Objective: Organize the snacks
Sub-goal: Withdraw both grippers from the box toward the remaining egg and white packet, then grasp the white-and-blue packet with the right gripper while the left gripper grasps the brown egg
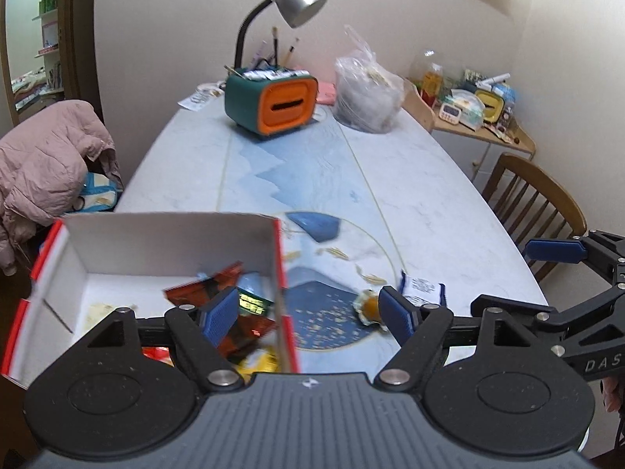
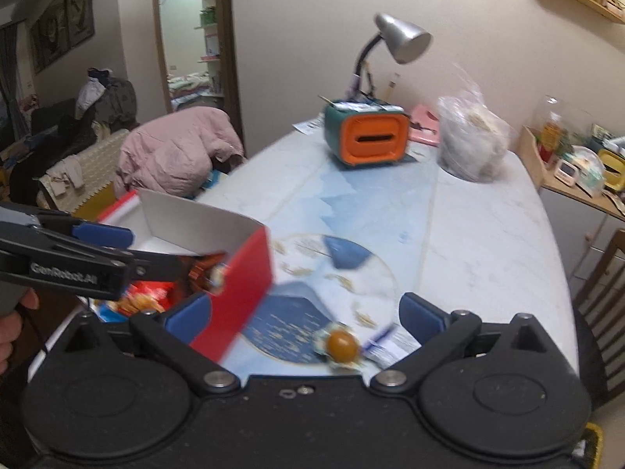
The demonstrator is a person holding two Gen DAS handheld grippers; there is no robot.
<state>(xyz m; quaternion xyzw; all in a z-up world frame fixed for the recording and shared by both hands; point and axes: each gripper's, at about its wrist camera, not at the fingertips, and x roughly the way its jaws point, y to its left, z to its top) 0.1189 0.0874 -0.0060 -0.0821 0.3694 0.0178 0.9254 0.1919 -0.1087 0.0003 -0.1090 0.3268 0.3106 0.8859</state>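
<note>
A red cardboard box [image 1: 278, 250] with a white inside stands at the table's near left; it also shows in the right wrist view [image 2: 242, 273]. It holds several snack packets [image 1: 218, 281]. My left gripper [image 1: 308, 312] is open and empty, straddling the box's right wall. A round orange sweet in a clear wrapper [image 2: 341, 346] and a white-and-blue packet [image 2: 384, 346] lie on the table just right of the box; both show in the left wrist view, sweet [image 1: 369, 306] and packet [image 1: 422, 287]. My right gripper [image 2: 308, 316] is open and empty, just above them.
A green-and-orange tissue box [image 1: 269, 103] with a desk lamp [image 1: 295, 0] and a clear plastic bag [image 1: 367, 90] stand at the table's far end. A pink jacket [image 1: 43, 164] hangs on the left chair. A wooden chair [image 1: 535, 195] stands at right.
</note>
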